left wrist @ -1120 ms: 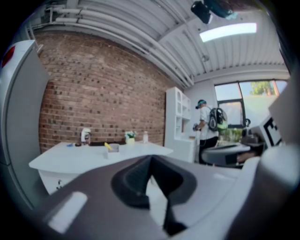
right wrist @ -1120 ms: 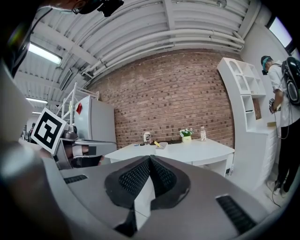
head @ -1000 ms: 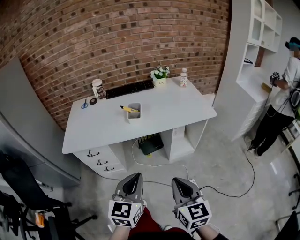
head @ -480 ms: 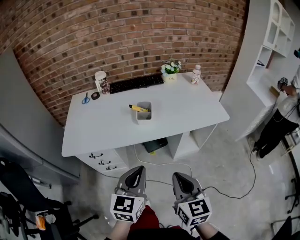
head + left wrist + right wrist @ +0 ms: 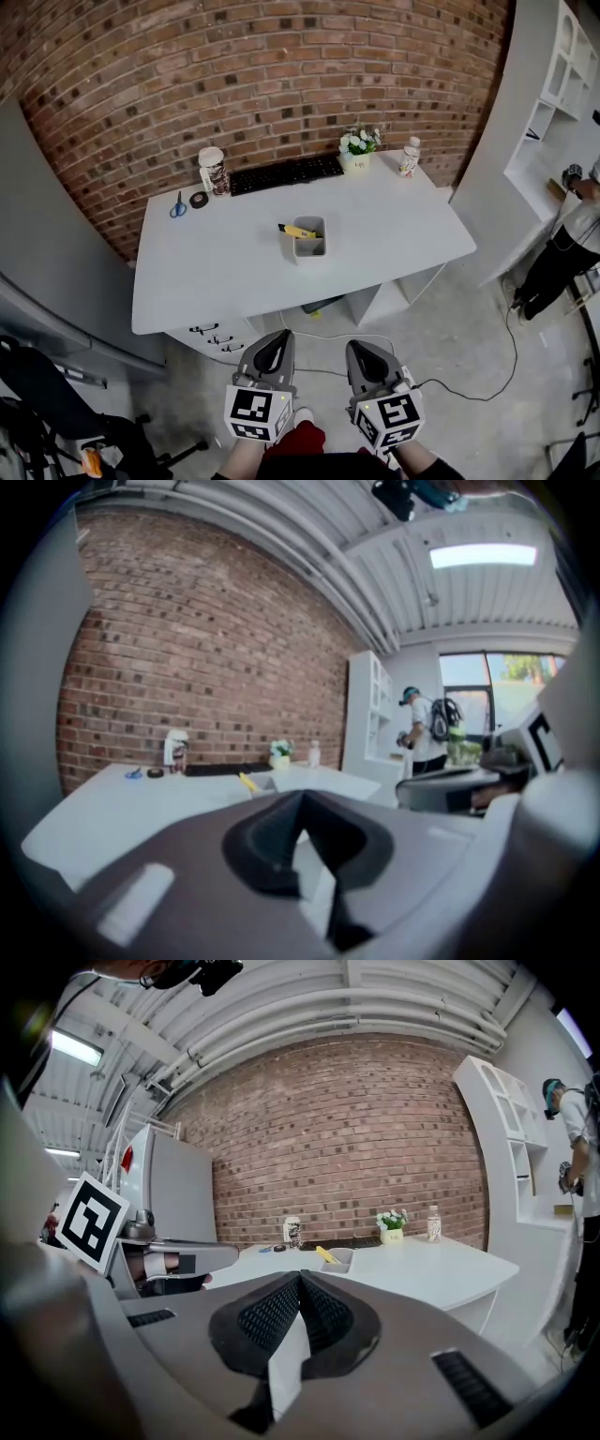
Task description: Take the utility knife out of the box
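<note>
Hovering side by side at six o'clock in the head view, well apart from the white desk (image 5: 216, 267), the left gripper (image 5: 277, 337) and the right gripper (image 5: 358, 347) each have their jaws pressed together with nothing between them. At twelve o'clock from them the small box (image 5: 311, 242) stands near the desk's middle, and the yellow utility knife (image 5: 297, 231) leans out of it toward ten o'clock. A keyboard (image 5: 286, 174) lies at the box's twelve o'clock.

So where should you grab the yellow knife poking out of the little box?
Grip the utility knife by the yellow end sticking out over the left rim of the box, coming from above on that side. It seems to lean on the rim, so that end is free; the rest sits inside.
</note>
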`<state>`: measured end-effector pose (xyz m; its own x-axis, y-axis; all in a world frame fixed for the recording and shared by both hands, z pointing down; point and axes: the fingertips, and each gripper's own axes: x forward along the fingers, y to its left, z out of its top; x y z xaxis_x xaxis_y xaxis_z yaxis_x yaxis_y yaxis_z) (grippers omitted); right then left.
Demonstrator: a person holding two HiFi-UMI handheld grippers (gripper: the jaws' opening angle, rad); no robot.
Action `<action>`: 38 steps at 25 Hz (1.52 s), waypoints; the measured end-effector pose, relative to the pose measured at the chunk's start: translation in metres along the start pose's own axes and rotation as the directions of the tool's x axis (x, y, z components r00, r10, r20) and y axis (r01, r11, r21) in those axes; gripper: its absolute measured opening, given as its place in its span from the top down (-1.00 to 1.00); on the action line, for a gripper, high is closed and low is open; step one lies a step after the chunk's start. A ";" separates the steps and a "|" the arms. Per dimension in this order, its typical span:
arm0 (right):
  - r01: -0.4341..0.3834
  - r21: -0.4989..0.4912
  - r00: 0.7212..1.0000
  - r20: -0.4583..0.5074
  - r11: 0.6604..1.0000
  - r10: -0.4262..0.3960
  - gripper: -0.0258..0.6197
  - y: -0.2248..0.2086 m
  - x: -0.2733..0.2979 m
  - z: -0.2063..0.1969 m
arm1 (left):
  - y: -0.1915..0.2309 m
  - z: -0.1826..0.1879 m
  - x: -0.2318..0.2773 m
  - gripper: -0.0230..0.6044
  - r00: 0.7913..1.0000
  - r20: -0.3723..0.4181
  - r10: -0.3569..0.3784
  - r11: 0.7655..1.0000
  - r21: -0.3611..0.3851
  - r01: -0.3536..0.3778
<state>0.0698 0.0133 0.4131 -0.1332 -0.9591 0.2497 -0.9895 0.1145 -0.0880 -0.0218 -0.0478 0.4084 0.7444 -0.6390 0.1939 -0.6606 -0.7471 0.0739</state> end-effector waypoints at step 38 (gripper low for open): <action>0.082 -0.004 0.996 -0.016 0.997 -0.082 0.90 -0.023 0.093 0.021 | 0.076 0.005 0.084 0.92 0.999 -0.034 -0.035 0.999 0.010 0.035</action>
<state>0.0817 -0.0842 0.4185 -0.0520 -0.9611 0.2713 -0.9974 0.0362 -0.0631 -0.0086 -0.1594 0.4253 0.7630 -0.6063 0.2240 -0.6332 -0.7707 0.0708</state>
